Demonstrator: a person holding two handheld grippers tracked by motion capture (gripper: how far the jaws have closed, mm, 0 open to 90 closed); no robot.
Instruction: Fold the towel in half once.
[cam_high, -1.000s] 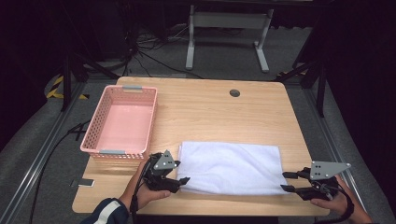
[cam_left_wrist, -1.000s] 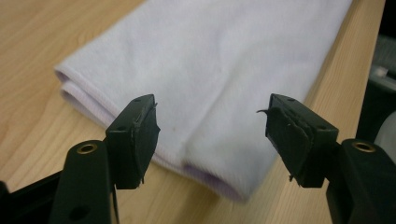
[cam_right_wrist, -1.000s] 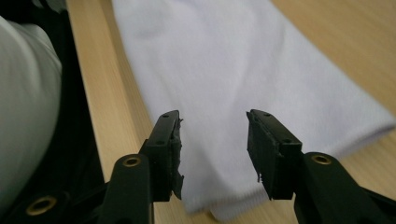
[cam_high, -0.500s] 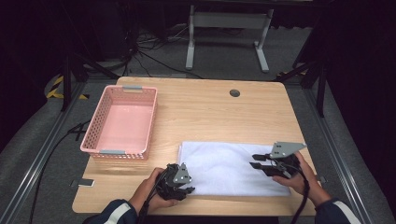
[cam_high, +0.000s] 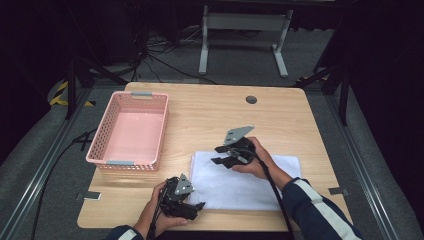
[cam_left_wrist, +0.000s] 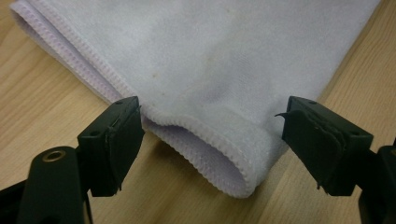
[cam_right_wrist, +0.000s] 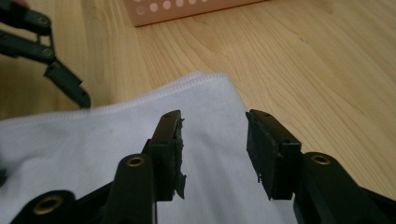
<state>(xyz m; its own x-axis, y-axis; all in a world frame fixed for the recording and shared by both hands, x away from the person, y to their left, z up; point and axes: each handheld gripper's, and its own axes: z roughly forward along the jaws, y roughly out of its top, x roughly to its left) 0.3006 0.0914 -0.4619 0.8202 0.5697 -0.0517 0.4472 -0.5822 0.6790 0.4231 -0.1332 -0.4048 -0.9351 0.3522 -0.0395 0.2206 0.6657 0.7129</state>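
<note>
A white towel (cam_high: 250, 187) lies folded flat on the near part of the wooden table (cam_high: 210, 115). My left gripper (cam_high: 196, 209) sits at its near left corner. In the left gripper view the jaws of the left gripper (cam_left_wrist: 210, 144) stand wide apart on either side of the towel's (cam_left_wrist: 224, 65) doubled corner without touching it; they have just been opening. My right gripper (cam_high: 220, 156) hovers over the towel's far left part. Its jaws (cam_right_wrist: 212, 149) have just opened a little and stand apart above the cloth (cam_right_wrist: 93, 140), with nothing pinched.
A pink perforated basket (cam_high: 102, 145) stands empty at the table's left, and its wall (cam_right_wrist: 187, 9) is close beyond the towel. A round cable hole (cam_high: 251, 99) is at the back. Bare wood lies behind the towel. The person's forearms enter from the bottom.
The right gripper has swept from the table's right edge leftward across the towel to its far left part. The left gripper has edged toward the near left corner, and its jaws now stand wider.
</note>
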